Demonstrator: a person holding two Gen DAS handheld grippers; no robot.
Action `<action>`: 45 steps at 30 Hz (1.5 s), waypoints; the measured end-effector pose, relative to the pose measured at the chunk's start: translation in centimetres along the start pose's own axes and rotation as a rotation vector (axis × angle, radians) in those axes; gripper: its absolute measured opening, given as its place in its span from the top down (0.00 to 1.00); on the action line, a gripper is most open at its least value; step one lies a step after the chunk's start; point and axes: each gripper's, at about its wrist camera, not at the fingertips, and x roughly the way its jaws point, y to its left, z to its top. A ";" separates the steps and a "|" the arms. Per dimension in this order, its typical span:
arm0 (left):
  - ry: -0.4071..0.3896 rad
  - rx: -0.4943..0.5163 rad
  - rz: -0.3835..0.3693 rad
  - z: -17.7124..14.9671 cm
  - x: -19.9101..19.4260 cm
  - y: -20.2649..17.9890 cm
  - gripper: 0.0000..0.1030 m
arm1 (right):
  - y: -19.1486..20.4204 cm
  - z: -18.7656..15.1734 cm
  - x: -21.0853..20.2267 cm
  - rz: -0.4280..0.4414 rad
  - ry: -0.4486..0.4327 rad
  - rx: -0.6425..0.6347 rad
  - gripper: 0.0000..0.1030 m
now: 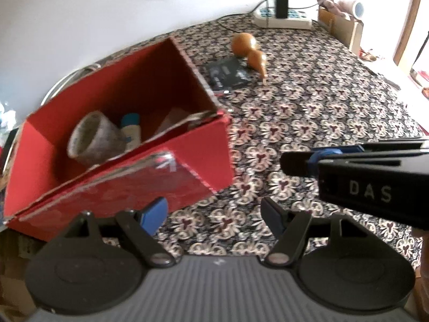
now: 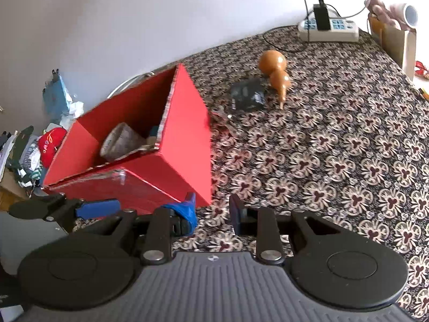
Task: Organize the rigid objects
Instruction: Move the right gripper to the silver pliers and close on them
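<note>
With a roll of tape [image 1: 92, 138] and a small bottle [image 1: 131, 130] already in the red cardboard box [image 1: 171, 169], the next likely pick is the wooden gourd [image 1: 248, 53] or the dark flat packet [image 1: 228, 76] touching it, both lying on the patterned cloth [image 1: 335, 102] at about one o'clock from the box. Whoever reaches should come down over the gourd's narrow waist, since its rounded bulbs would probably roll under a sideways nudge. The left gripper [image 1: 214, 214] hangs wide and empty just beside the box's near corner. The right gripper [image 2: 213, 210] shows a narrower gap, nothing between its blue pads.
</note>
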 end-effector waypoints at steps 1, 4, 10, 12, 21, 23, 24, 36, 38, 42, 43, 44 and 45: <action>-0.001 0.007 -0.005 0.1 0.2 -0.5 0.31 | -0.5 0.0 0.0 -0.001 0.004 0.005 0.91; -0.007 0.024 -0.029 0.3 0.6 -2.0 0.31 | -2.2 0.2 0.1 -0.003 0.017 0.022 0.91; -0.017 0.049 -0.071 0.9 1.7 -5.2 0.31 | -6.2 0.9 0.4 0.002 0.046 0.074 0.91; -0.025 0.047 -0.079 1.1 2.2 -6.1 0.31 | -7.5 1.5 0.7 0.008 0.056 0.089 0.91; -0.049 -0.006 -0.052 0.7 5.1 -8.3 0.31 | -10.3 5.9 3.8 0.131 0.084 0.042 0.91; -0.044 -0.039 -0.052 0.5 5.7 -8.1 0.31 | -9.9 7.0 5.3 0.167 0.095 0.006 0.91; -0.043 -0.058 -0.051 0.4 6.0 -8.0 0.31 | -9.6 7.5 6.0 0.182 0.098 -0.012 0.91; -0.088 -0.171 -0.057 0.2 7.2 -7.3 0.31 | -7.9 13.0 14.4 0.298 0.111 0.036 0.91; -0.093 -0.195 -0.072 0.1 7.1 -7.1 0.31 | -7.7 13.3 15.4 0.326 0.137 0.048 0.91; -0.095 -0.228 -0.096 0.0 7.1 -6.5 0.31 | -6.8 13.5 17.4 0.335 0.190 0.032 0.91; -0.096 -0.231 -0.099 0.0 7.0 -6.4 0.31 | -6.5 13.5 17.9 0.336 0.199 0.024 0.91; -0.097 -0.233 -0.098 0.1 7.0 -6.3 0.31 | -6.4 13.5 18.2 0.336 0.204 0.018 0.91; -0.097 -0.236 -0.098 0.1 7.0 -6.1 0.31 | -6.4 13.5 18.5 0.331 0.207 0.014 0.91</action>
